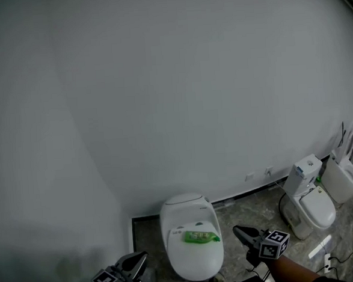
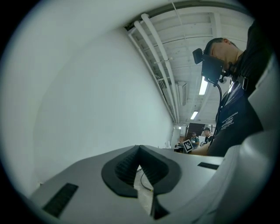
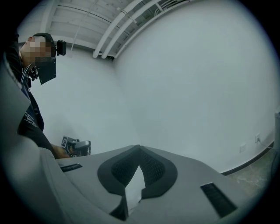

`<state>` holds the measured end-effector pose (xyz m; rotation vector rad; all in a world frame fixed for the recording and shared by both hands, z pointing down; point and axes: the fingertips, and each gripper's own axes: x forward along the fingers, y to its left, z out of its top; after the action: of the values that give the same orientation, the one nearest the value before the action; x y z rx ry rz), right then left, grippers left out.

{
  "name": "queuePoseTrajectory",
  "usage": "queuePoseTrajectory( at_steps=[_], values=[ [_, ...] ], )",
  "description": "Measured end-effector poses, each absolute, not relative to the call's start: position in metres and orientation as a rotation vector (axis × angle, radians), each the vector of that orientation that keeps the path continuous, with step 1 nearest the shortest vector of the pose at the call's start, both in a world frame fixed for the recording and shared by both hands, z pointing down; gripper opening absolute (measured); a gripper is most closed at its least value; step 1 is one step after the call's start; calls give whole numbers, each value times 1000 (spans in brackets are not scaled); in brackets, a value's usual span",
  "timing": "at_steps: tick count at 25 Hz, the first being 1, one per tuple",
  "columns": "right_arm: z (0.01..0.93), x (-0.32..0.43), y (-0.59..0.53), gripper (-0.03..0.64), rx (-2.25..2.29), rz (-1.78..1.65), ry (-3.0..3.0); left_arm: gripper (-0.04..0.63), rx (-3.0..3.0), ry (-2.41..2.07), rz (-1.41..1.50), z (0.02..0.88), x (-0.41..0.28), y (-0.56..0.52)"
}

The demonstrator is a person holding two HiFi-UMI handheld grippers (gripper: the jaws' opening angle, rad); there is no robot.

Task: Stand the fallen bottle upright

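The bottle (image 1: pixel 201 237) lies flat on the toilet lid (image 1: pixel 196 264) between our left claw (image 1: pixel 141 258) and right claw (image 1: pixel 237 230), both pressed together and empty. We should open the right one before reaching in, then grip mid-body.

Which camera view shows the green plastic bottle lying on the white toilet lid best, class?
The head view: the green plastic bottle lies on its side on the closed white toilet lid. Neither the left gripper view nor the right gripper view shows it at all.
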<state>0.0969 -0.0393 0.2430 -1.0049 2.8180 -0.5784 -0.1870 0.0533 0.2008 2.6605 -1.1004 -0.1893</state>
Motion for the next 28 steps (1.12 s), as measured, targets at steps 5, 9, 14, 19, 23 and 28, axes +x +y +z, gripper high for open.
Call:
queuePoseTrajectory(
  at_steps=[5, 9, 14, 19, 23, 28],
  values=[
    [257, 124, -126, 3, -877, -591, 2872, 9, 2591, -1229, -157, 206, -149, -7],
    [266, 144, -189, 3, -773, -576, 2916, 9, 2536, -1287, -143, 214, -114, -57],
    [293, 177, -273, 3, -773, -618, 2917, 9, 2500, -1283, -61, 230, -72, -130],
    [315, 187, -312, 3, -837, -659, 2912, 9, 2480, -1255, 9, 242, -68, -170],
    [340, 179, -356, 5, -947, -677, 2904, 9, 2501, -1187, 33, 267, -86, -224],
    [369, 151, -398, 5, -1088, -721, 2869, 9, 2546, -1078, 139, 313, -123, -277]
  ],
)
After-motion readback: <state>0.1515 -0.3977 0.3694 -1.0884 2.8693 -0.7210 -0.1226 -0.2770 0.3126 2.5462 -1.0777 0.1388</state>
